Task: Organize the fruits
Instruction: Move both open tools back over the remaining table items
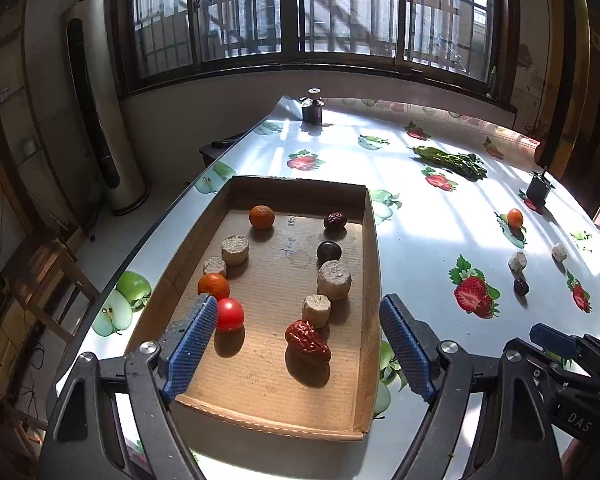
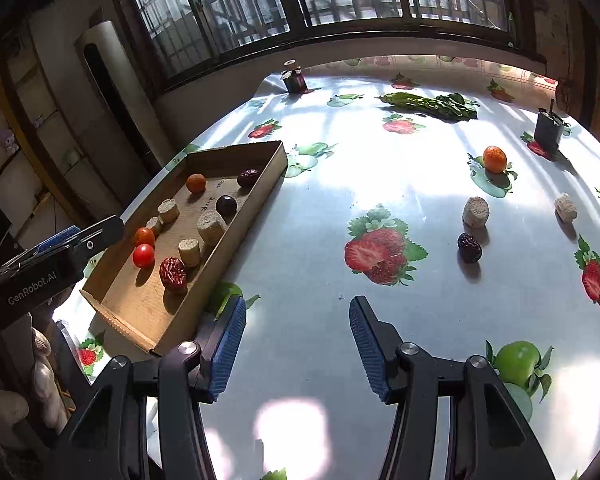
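My left gripper (image 1: 300, 344) hangs wide open over the cardboard tray (image 1: 370, 280), empty, perhaps brushing the cherry tomato (image 1: 230, 314); my right gripper (image 2: 298, 344) gapes empty above the tablecloth (image 2: 320, 184).

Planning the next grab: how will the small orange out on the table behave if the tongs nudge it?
The small orange looks round, so it would probably roll on the glossy tablecloth. It seems firm and light. Nothing touches it, so nothing would stop it.
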The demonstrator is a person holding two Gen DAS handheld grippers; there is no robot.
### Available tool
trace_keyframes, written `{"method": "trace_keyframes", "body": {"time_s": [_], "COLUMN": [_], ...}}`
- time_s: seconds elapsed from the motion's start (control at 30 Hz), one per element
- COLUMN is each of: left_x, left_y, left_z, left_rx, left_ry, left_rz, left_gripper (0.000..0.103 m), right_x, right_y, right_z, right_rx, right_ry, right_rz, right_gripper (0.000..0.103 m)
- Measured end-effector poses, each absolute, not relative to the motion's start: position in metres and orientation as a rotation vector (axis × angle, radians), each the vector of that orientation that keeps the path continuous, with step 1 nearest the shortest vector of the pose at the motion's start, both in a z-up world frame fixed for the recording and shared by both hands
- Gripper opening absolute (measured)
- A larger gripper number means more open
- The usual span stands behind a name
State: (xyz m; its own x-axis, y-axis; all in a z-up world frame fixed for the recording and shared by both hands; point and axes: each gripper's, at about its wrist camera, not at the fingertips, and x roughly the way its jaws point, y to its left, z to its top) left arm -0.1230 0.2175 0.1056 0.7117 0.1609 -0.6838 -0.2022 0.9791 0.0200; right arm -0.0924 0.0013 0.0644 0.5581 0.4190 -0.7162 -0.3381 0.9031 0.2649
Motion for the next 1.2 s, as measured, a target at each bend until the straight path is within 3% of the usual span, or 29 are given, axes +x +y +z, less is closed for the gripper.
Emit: {"method": "trace_keyframes", "body": {"time_s": [0.5,0.6,1.2], "left_x": [-0.090,-0.085,-0.014], "left_y": [0.152,0.136,0.060], "left_z": [0.077,0.069,0.066], "left_rx": [-0.044,-0.033,-0.015], "left_ry": [0.873,0.897,0.898], "left_rz": [0.027,-0.015,-0.220], "left_gripper": [0.083,0.083,0.082], "right_x": [-0.063,-0.048,0.065], "right_y": [-0.165,-0.175,-0.200], "right_z": [0.067,0.068,0.032], "right_rx": [0.222,0.222,0.208], "right_ry": [0.874,0.894,0.878], "right_rz": [0.118,0.098,-0.033], "right_gripper": [0.058,0.063,0.061]}}
